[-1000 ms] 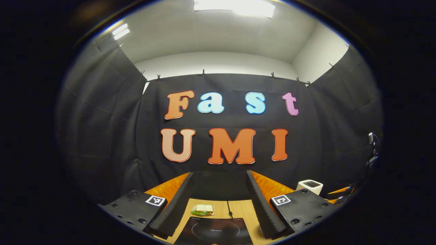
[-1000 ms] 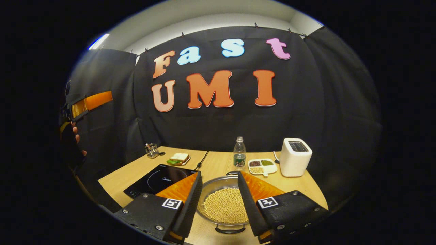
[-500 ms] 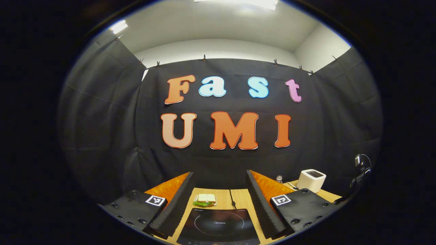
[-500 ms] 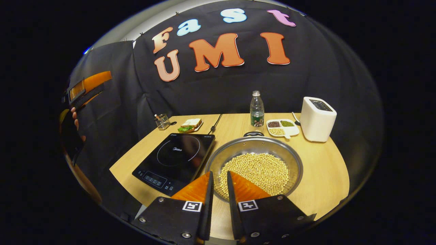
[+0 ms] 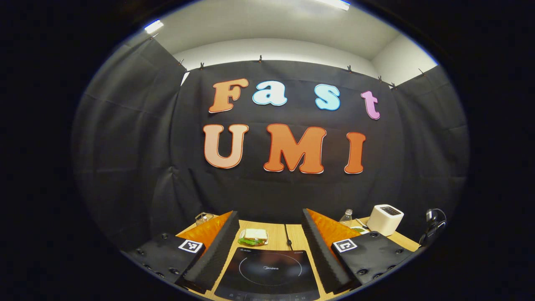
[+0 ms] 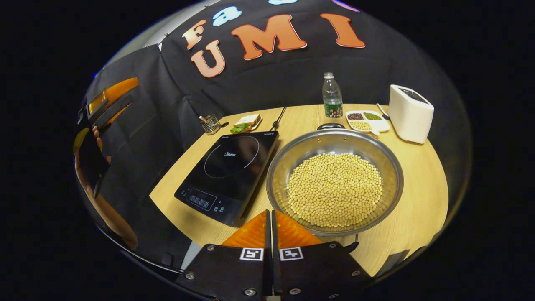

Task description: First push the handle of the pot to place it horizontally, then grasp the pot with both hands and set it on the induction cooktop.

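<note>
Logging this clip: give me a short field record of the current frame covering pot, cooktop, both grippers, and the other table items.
pot: metal, full of pale beans, on the table right of the cooktop, not on it
pot handles: far one at the back rim; near one by the right gripper
induction cooktop: bare
right gripper: fingers together, at the pot's near rim, holding nothing
left gripper: open, above the cooktop
others: toaster, bottle, divided dish, sandwich

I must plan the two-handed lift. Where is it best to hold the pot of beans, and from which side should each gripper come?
Probably by the two small dark handles on the pot: the far handle and the near handle. The wall is wide and smooth, so each gripper should come in level from outside, one at each handle.
</note>
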